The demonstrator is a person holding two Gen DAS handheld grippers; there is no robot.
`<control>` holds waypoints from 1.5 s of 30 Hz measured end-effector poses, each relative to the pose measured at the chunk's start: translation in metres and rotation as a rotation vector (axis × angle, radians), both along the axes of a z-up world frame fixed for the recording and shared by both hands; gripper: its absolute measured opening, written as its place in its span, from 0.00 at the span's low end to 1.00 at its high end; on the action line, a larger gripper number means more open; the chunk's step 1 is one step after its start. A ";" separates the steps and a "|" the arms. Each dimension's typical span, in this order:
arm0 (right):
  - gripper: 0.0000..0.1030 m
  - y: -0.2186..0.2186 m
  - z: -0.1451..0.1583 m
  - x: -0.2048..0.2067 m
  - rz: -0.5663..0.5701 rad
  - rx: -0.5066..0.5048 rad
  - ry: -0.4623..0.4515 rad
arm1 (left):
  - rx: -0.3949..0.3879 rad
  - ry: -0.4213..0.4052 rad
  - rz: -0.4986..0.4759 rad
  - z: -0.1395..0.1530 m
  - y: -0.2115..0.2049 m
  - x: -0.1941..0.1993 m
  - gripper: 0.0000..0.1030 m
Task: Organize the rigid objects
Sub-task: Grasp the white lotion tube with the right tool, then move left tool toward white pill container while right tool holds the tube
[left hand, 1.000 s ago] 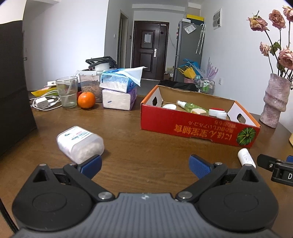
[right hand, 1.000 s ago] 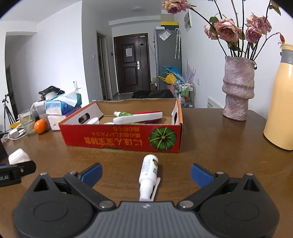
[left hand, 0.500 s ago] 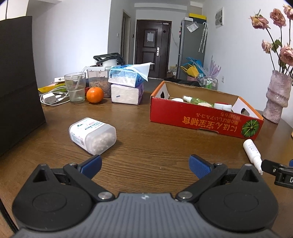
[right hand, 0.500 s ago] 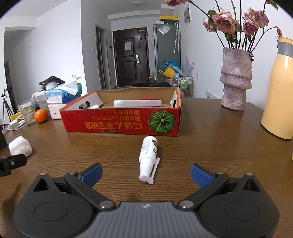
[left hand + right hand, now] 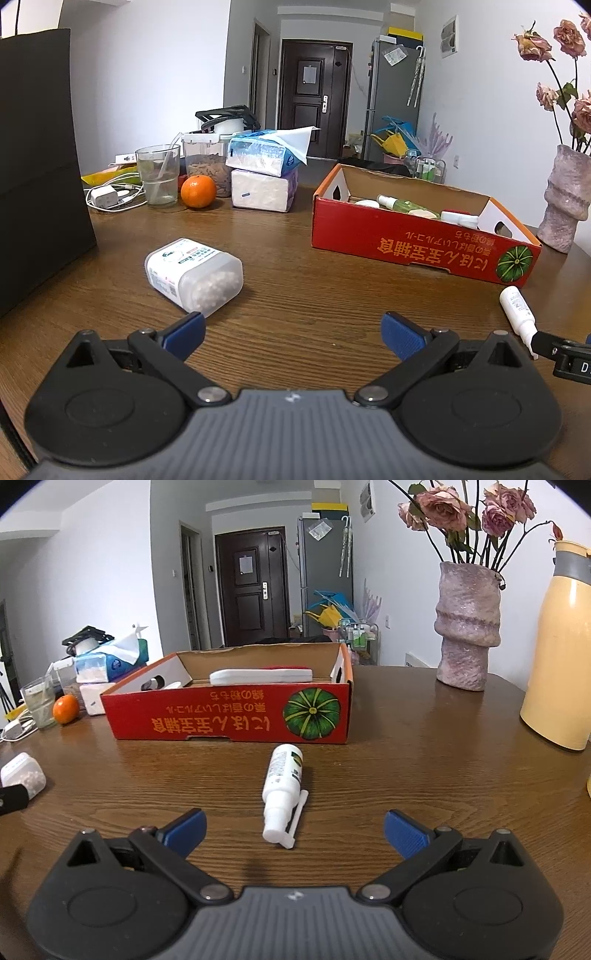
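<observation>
A red cardboard box [image 5: 417, 245] with several small bottles inside stands on the wooden table; it also shows in the right wrist view [image 5: 229, 716]. A clear plastic box of cotton swabs [image 5: 194, 275] lies on its side just ahead and left of my open, empty left gripper [image 5: 293, 334]; it also shows in the right wrist view [image 5: 23, 777]. A white spray bottle [image 5: 282, 794] lies on the table just ahead of my open, empty right gripper [image 5: 293, 829], nozzle toward me. It also shows in the left wrist view [image 5: 517, 308].
On the table's left stand tissue packs [image 5: 264, 170], an orange [image 5: 198, 191], a glass [image 5: 159, 173], a food container and chargers. A black panel [image 5: 37, 158] rises at far left. A stone vase [image 5: 467, 624] with dried roses and a yellow flask [image 5: 561, 646] stand at the right.
Both grippers have drawn back from the box and risen a little. The swab box and the spray bottle now lie farther ahead of the fingers. Nothing was gripped.
</observation>
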State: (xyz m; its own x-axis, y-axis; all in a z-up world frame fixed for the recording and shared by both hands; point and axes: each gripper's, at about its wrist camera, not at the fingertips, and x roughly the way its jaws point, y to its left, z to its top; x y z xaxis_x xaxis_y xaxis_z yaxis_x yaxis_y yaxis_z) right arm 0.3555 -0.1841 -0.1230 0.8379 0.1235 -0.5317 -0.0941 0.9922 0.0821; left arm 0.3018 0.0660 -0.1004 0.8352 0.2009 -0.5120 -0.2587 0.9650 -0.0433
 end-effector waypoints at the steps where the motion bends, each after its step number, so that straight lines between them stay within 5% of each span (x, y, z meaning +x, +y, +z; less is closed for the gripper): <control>1: 1.00 -0.001 0.000 0.001 -0.003 0.000 0.000 | -0.001 0.001 0.001 0.000 0.000 0.000 1.00; 16: 0.97 0.001 -0.014 0.053 -0.048 -0.044 0.036 | 0.008 0.000 0.078 0.001 0.016 0.010 1.00; 22: 0.86 0.009 -0.021 0.078 -0.047 -0.073 0.081 | 0.028 0.006 0.090 0.000 0.019 0.016 1.00; 27: 0.71 0.007 -0.021 0.091 -0.060 -0.049 0.085 | 0.026 0.015 0.102 -0.001 0.024 0.020 1.00; 30: 0.27 0.008 -0.019 0.089 -0.045 -0.047 0.065 | 0.018 0.015 0.108 0.000 0.028 0.020 1.00; 45: 0.26 0.002 0.000 0.060 -0.018 0.027 -0.064 | -0.034 0.032 0.170 -0.002 0.073 0.026 1.00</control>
